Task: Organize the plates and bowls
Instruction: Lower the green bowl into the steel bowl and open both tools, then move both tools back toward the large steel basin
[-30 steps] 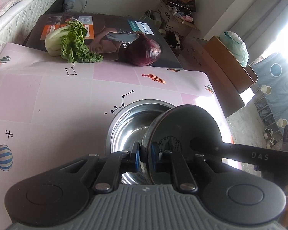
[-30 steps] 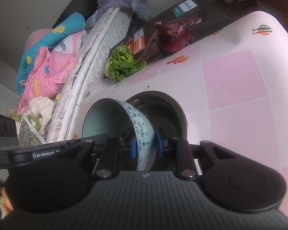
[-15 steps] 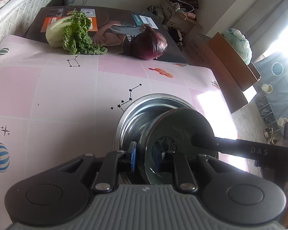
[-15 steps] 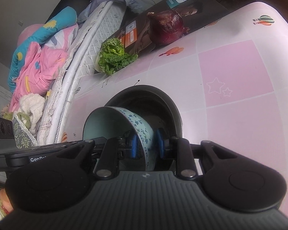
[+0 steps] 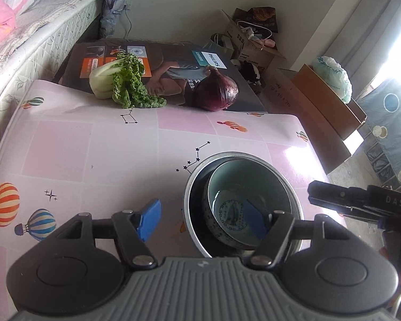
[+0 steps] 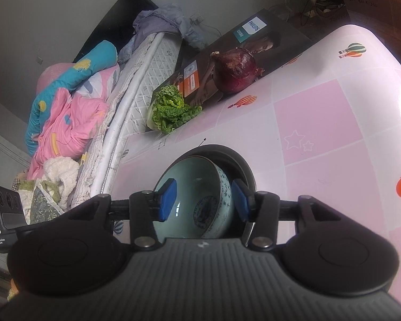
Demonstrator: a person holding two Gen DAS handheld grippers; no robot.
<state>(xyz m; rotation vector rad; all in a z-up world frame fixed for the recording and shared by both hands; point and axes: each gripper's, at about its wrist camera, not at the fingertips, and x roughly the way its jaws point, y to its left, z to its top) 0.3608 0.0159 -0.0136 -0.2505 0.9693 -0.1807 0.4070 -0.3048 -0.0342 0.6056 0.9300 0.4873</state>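
**Surfaces and finishes**

The steel bowl is bright, polished metal; the ceramic bowl nested in it is glossy glazed celadon. The tablecloth looks like smooth, shiny plastic sheet, glaring at 3 o'clock. At 12 o'clock, a printed cardboard box, a papery-skinned onion and crinkled cabbage.

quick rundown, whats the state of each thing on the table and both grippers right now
steel bowl: upright on the table, holding the ceramic bowl
ceramic bowl: nested in the steel bowl, leaning, nothing gripping it
left gripper: jaws open, holding nothing
right gripper: jaws open, one each side of the ceramic bowl's wall
red onion: whole, resting at the far table edge
leafy green: whole, lying on its side
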